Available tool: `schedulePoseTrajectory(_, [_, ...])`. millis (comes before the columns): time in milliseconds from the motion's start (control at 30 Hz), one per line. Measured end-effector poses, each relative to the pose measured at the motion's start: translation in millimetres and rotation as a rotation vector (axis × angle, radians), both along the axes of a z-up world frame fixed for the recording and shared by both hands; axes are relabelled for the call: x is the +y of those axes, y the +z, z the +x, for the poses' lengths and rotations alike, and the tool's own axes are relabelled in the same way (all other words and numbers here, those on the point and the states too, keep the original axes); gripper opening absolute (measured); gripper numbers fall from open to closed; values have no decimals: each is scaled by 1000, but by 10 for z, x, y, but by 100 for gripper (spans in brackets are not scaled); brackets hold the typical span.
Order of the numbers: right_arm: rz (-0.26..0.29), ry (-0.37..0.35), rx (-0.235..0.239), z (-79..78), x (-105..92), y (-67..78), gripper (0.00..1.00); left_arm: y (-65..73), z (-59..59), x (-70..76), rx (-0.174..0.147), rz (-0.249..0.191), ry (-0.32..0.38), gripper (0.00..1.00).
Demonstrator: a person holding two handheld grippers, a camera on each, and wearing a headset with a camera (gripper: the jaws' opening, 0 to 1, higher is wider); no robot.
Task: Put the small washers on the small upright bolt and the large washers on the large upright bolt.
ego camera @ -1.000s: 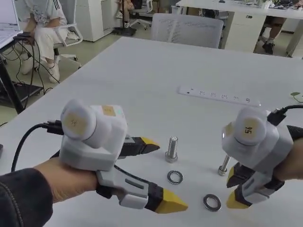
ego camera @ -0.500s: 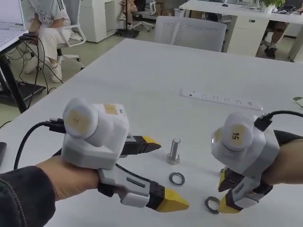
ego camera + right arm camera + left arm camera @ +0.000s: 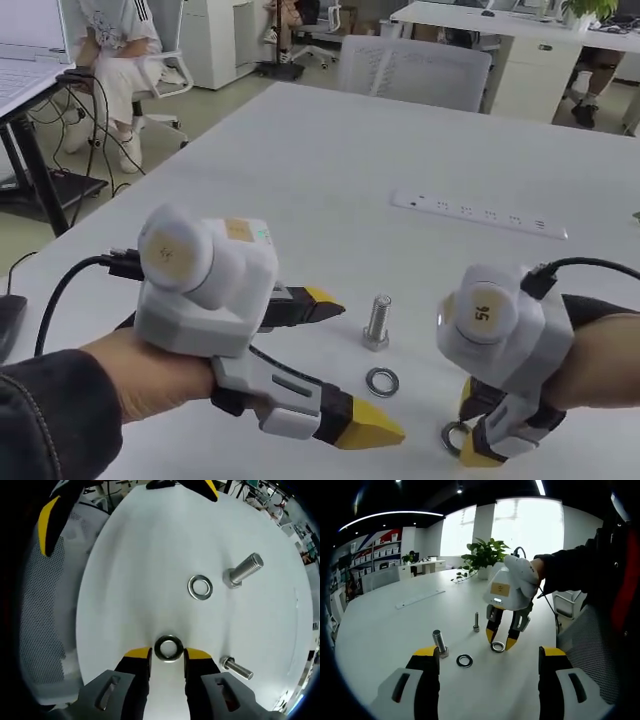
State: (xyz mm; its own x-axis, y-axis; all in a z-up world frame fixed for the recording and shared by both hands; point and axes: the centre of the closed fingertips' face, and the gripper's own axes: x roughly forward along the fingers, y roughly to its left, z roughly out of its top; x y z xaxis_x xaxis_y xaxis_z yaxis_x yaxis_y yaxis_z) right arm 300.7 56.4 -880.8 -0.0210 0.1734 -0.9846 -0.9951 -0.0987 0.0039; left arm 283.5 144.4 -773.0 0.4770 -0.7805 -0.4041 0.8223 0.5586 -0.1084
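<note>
White table [image 3: 330,150], its near edge cut off. Left gripper [image 3: 365,370]: jaws spread wide and empty, held over the table. Right gripper [image 3: 168,656]: jaws narrowly parted, straddling a washer; contact with it cannot be made out. Large bolt [image 3: 378,322]: upright, between the grippers. Small bolt [image 3: 236,667]: upright just beside the right gripper, whose body covers it in the head view. Straddled washer [image 3: 168,638]: flat on the table. Second washer [image 3: 371,381]: flat, near the large bolt.

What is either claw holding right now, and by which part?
Left claw is open and empty. Right claw straddles a washer lying flat on the table, jaws at opposite sides of its rim; whether they grip it cannot be told.
</note>
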Motion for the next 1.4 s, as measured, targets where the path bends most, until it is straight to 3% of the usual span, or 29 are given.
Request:
schedulePoseTrajectory(1033, [0, -30, -2, 20, 8, -18, 24, -22, -1, 36, -3, -2, 5, 81])
schedulePoseTrajectory(1400, [-16, -22, -9, 35, -20, 64, 24, -17, 0, 37, -5, -1, 7, 81])
